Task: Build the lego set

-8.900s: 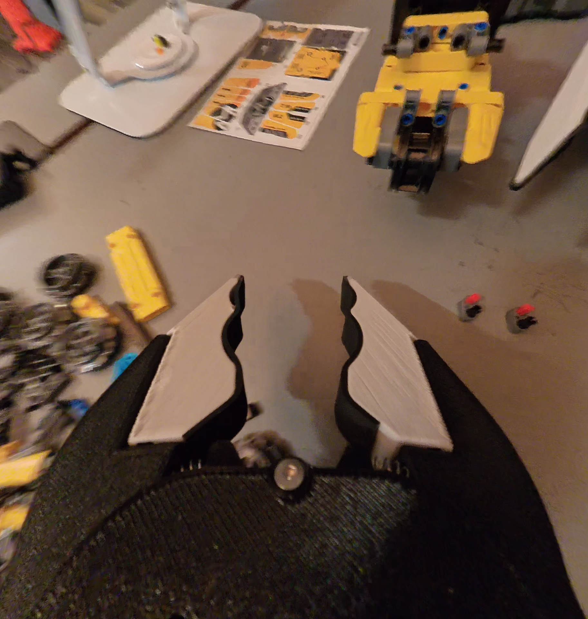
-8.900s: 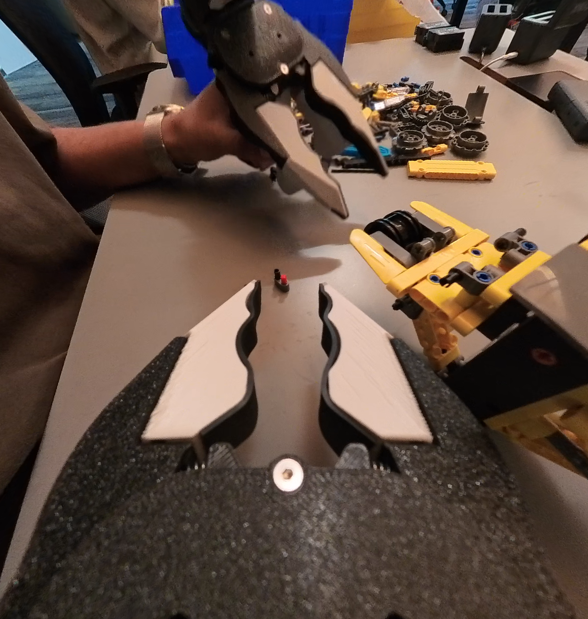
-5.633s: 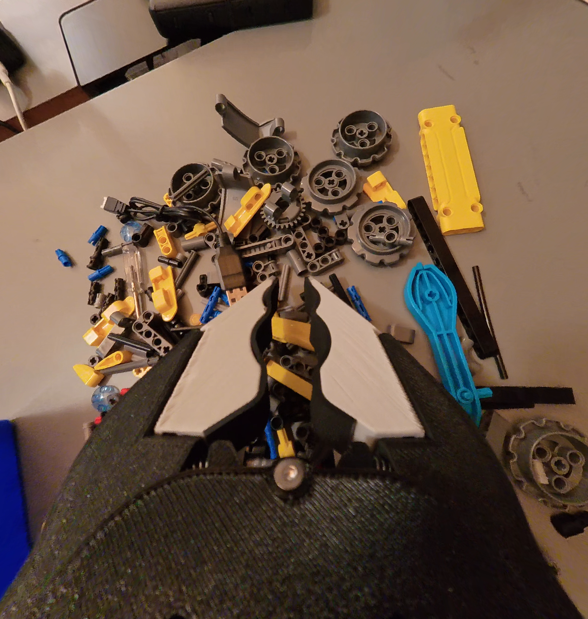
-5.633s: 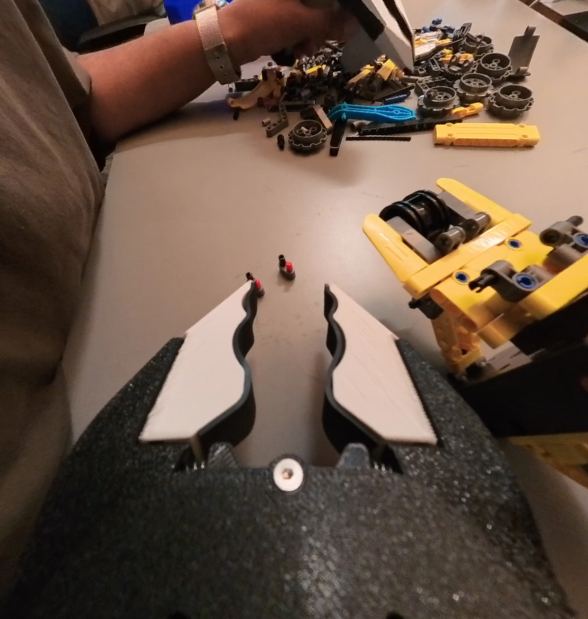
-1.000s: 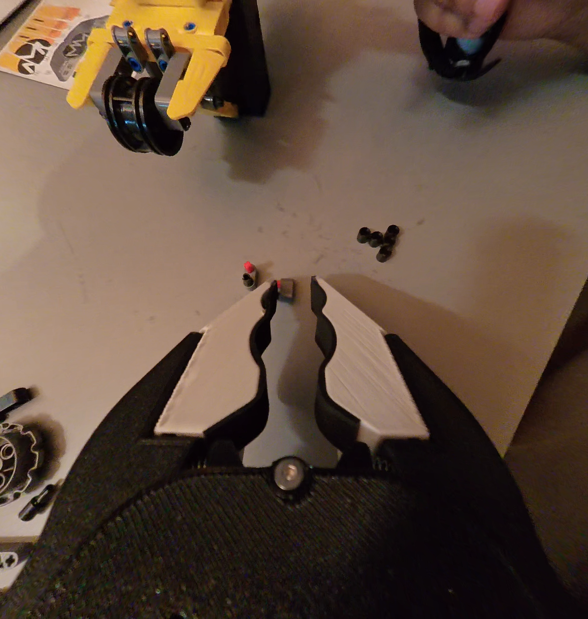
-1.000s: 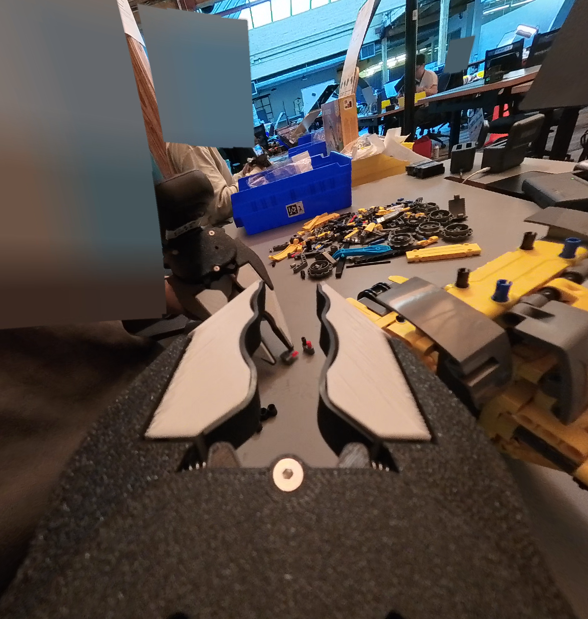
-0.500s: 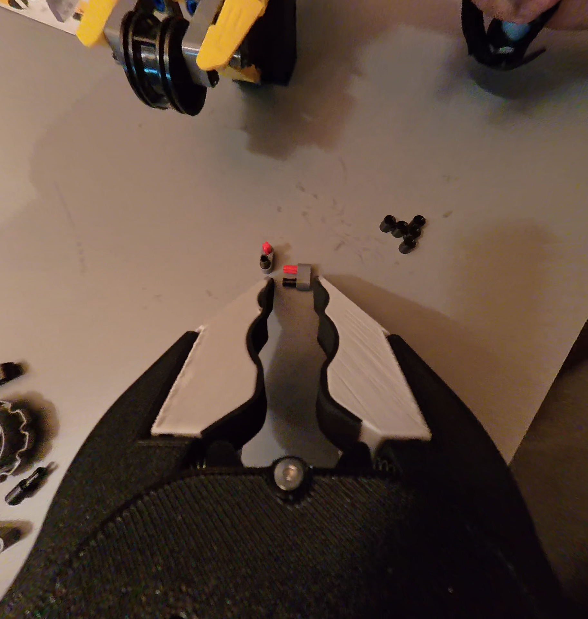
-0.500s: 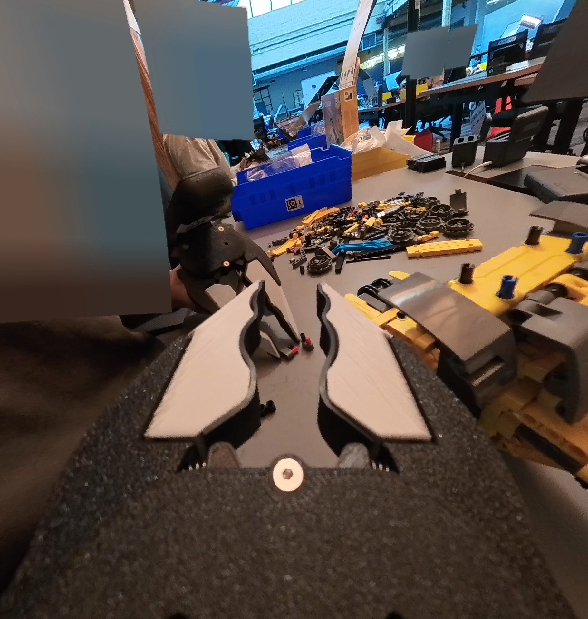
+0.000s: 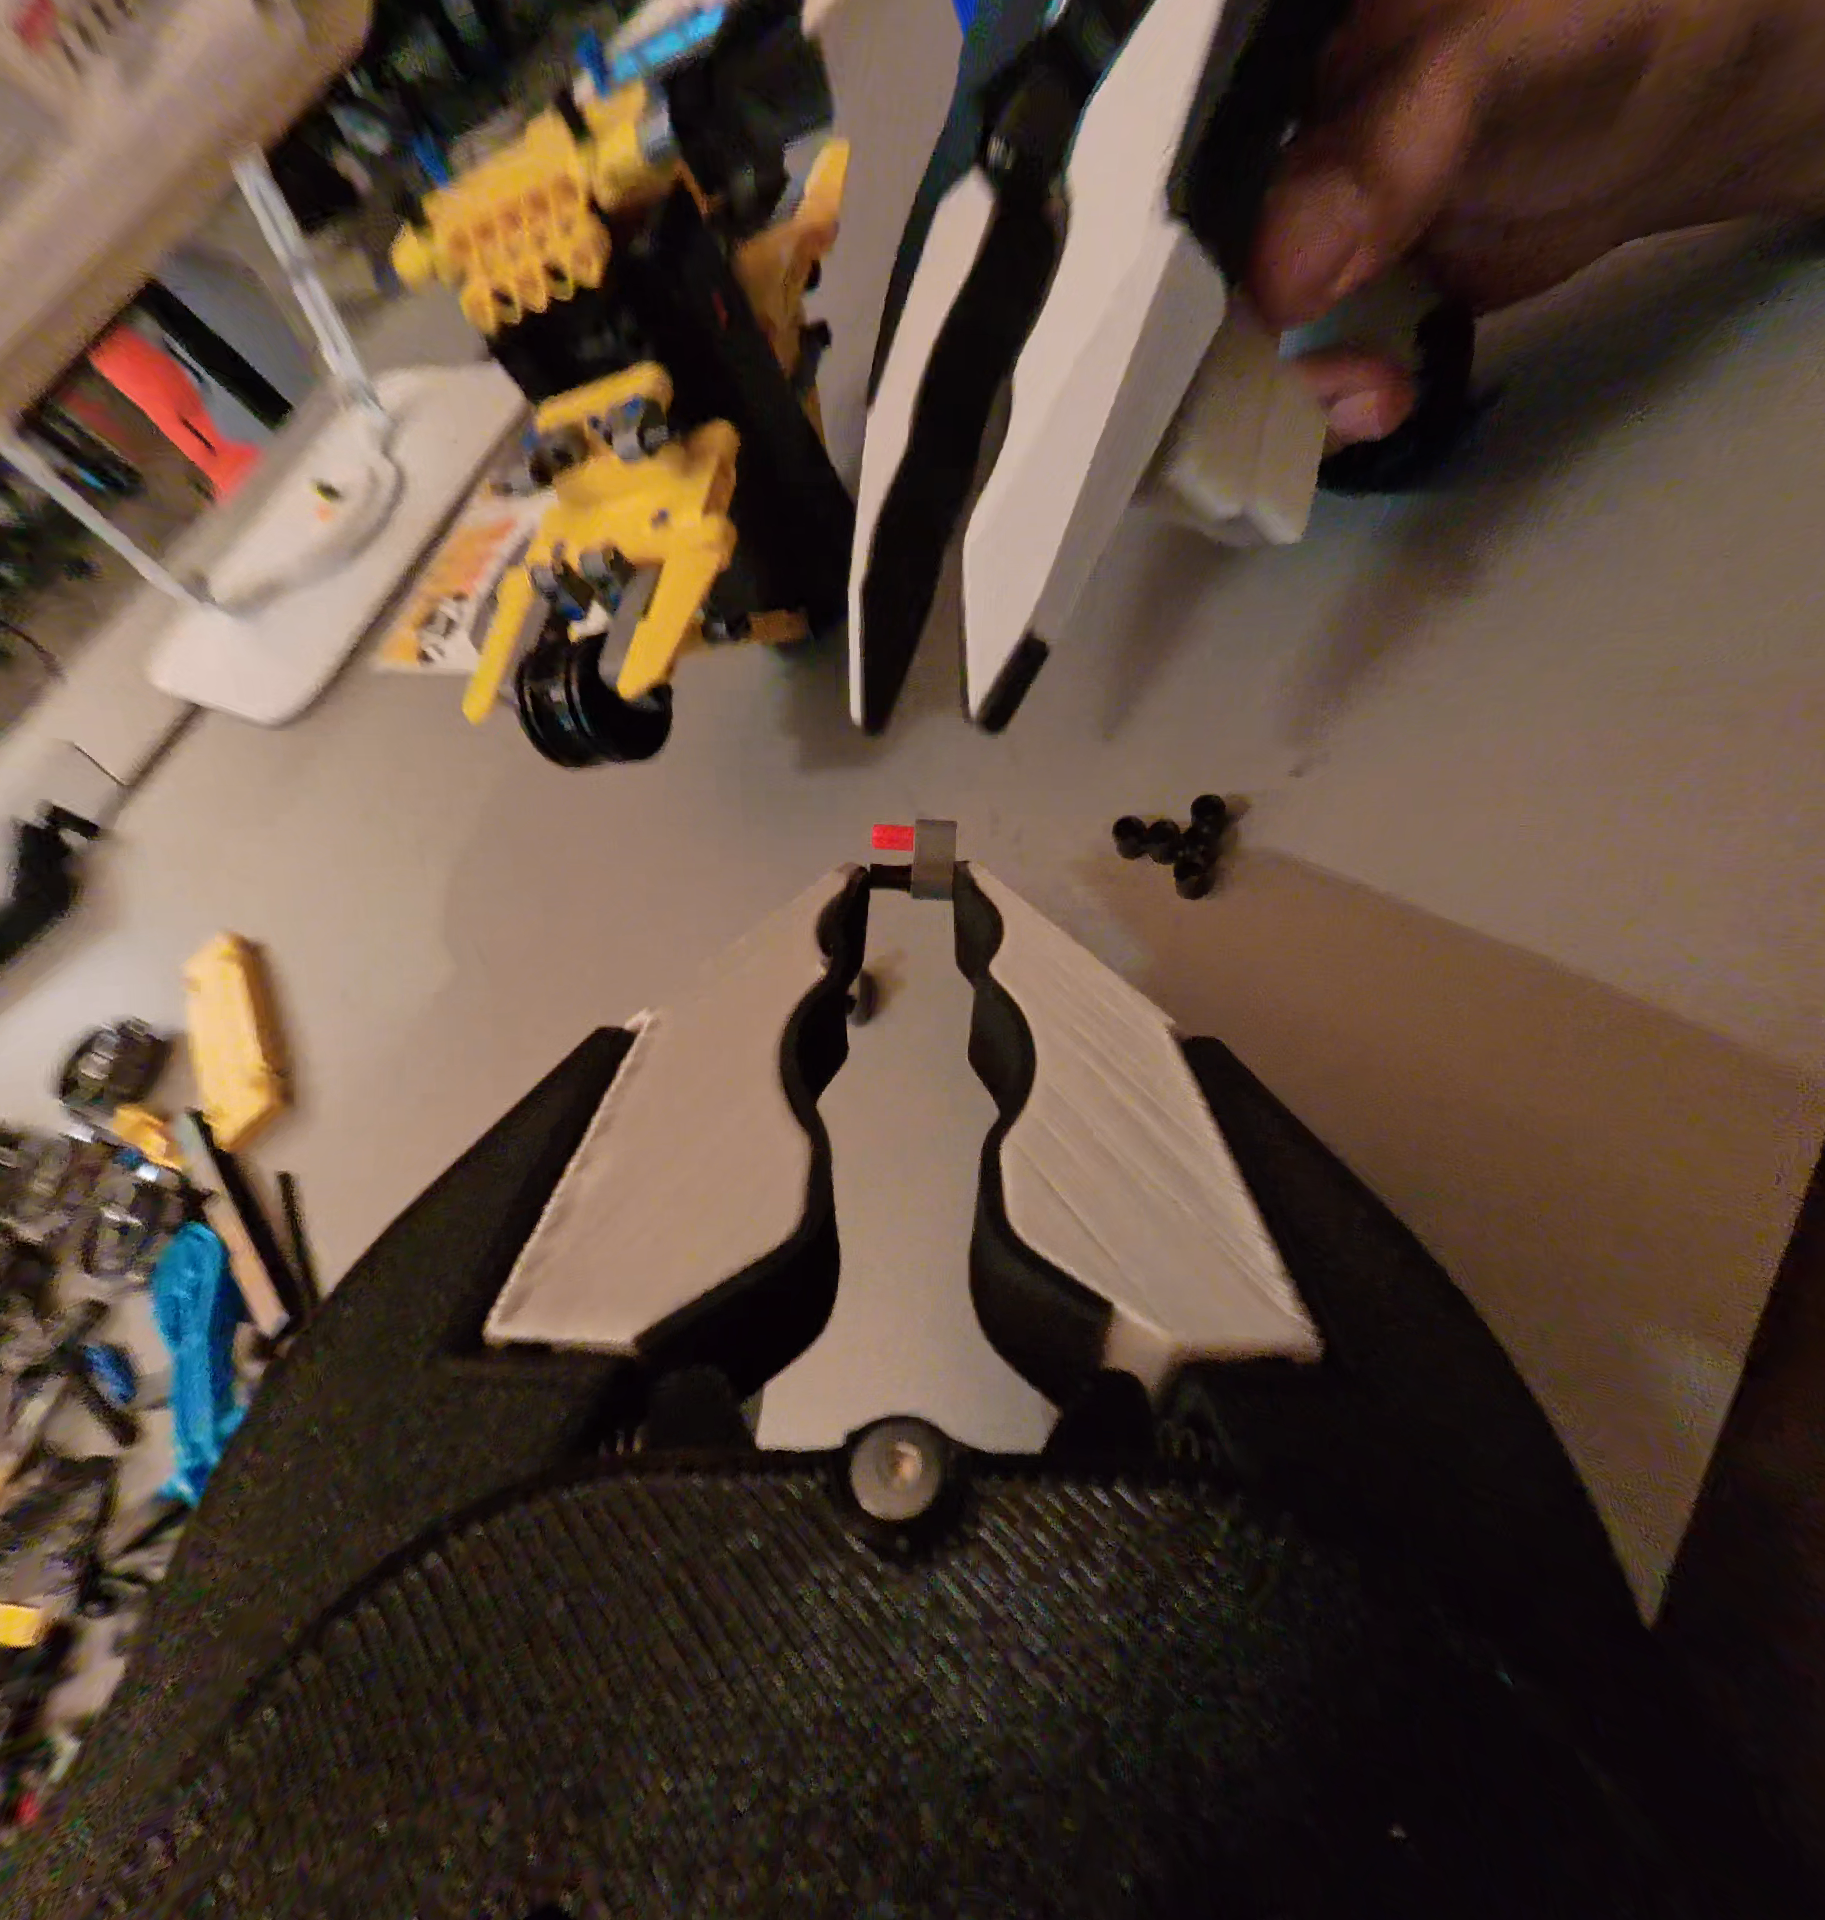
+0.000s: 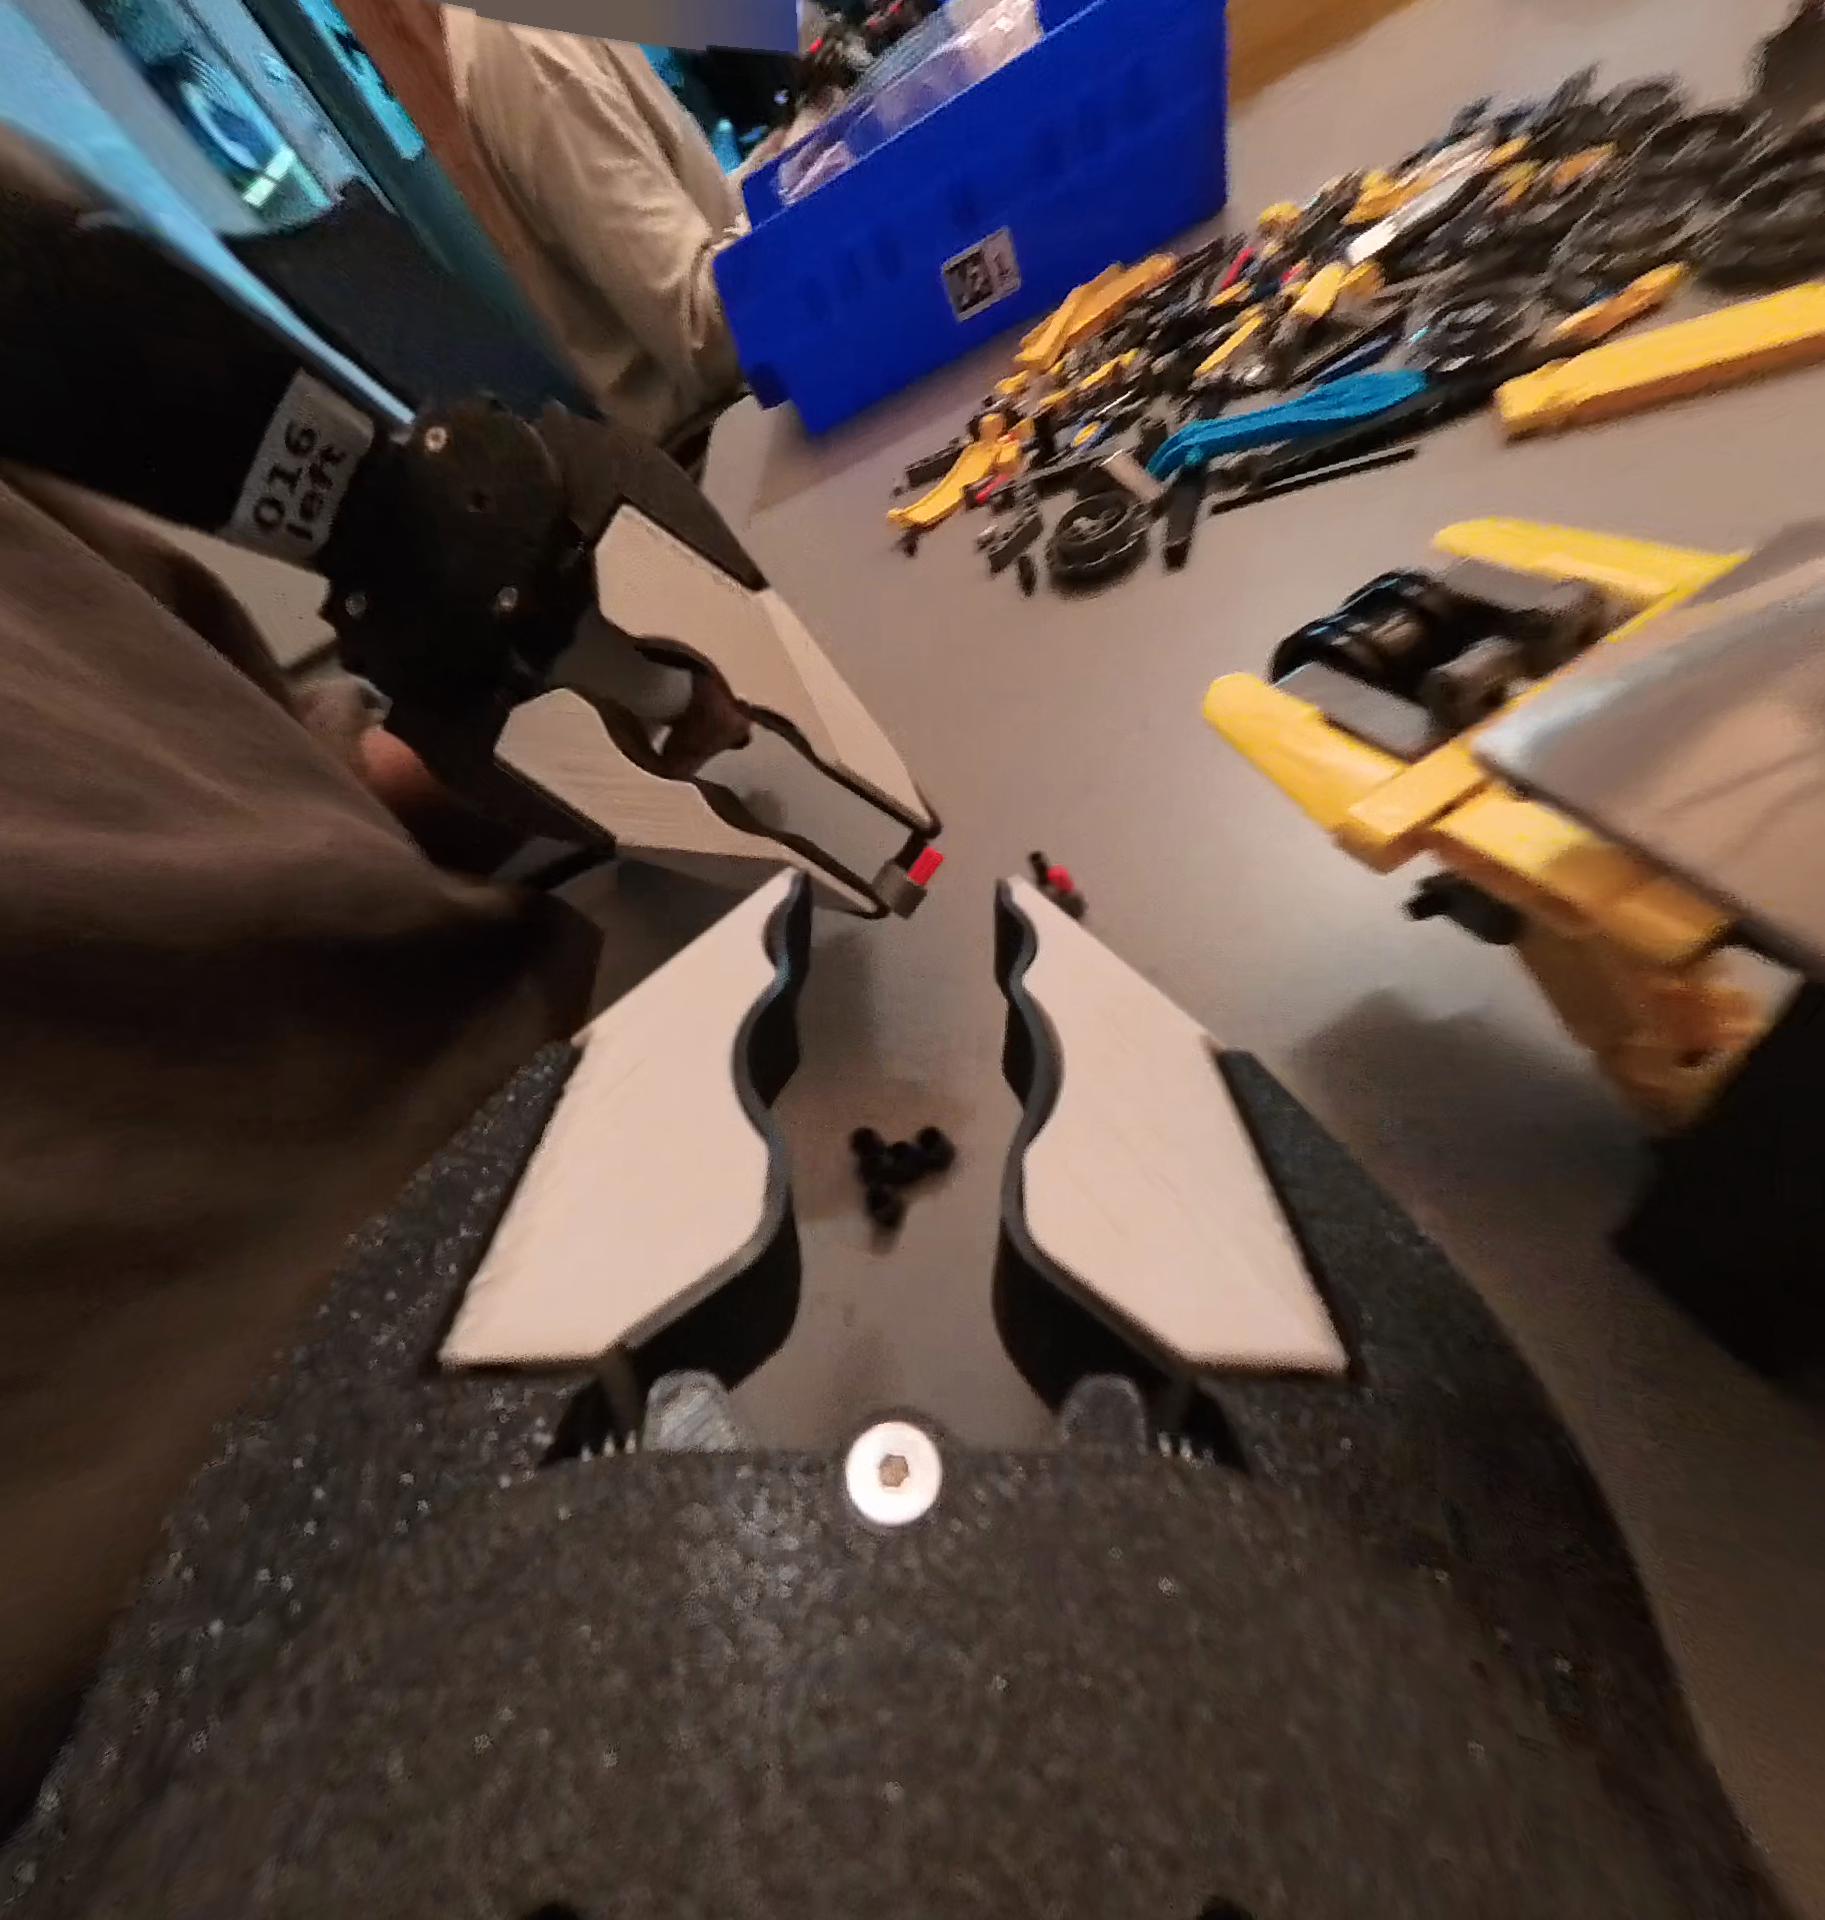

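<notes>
Left gripper (image 9: 910, 883) pinched a small grey connector with a red pin (image 9: 918, 850) at its fingertips, lifted above the grey table (image 9: 1510, 727).

Held only at the tips, the piece could have twisted or dropped toward the cluster of black pins (image 9: 1176, 836) if the grip eased. The right gripper (image 10: 900, 896), jaws spread and empty, angled low toward it; a second red-tipped piece (image 10: 1055, 881) lay beside its right finger, the yellow toy vehicle (image 9: 617, 540) farther off.

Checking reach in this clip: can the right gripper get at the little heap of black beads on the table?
Probably yes. The right gripper is open, and the black beads lie loose on bare table between its fingers, nothing covering them.
</notes>
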`<state>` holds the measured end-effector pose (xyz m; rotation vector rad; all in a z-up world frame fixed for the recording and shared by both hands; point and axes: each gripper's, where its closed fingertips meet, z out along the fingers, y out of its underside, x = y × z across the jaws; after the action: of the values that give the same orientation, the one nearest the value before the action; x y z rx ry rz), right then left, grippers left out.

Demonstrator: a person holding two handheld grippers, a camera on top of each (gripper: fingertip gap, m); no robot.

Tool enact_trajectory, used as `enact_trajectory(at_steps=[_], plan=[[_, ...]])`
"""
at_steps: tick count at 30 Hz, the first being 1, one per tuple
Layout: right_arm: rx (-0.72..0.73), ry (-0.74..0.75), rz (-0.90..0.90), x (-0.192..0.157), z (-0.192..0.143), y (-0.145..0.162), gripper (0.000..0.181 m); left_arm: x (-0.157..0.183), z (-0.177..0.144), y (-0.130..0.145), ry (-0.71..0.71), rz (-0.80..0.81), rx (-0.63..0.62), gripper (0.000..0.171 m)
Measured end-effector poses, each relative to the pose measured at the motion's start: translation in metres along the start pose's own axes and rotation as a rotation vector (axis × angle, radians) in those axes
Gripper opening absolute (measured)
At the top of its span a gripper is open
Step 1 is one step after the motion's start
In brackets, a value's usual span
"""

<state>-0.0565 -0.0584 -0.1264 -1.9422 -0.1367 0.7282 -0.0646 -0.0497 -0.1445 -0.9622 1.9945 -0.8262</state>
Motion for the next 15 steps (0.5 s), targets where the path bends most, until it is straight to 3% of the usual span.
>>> enact_trajectory(at_steps=[4,8,10,15], plan=[[-0.023,-0.068,0.082,-0.009,0.007,0.006,0.029,0.007,-0.002,-0.013,-0.015,0.073,0.049,0.012],[-0.053,-0.048,0.064,-0.007,0.009,0.012,0.009,0.008,0.001,-0.011,-0.012,0.078,0.044,0.012],[-0.061,-0.036,0.039,-0.007,0.008,0.012,0.008,0.009,0.001,-0.011,-0.002,0.066,0.046,0.014],[-0.085,0.017,-0.072,-0.005,0.007,0.014,0.008,0.017,-0.004,-0.02,0.192,-0.176,0.139,0.032]])
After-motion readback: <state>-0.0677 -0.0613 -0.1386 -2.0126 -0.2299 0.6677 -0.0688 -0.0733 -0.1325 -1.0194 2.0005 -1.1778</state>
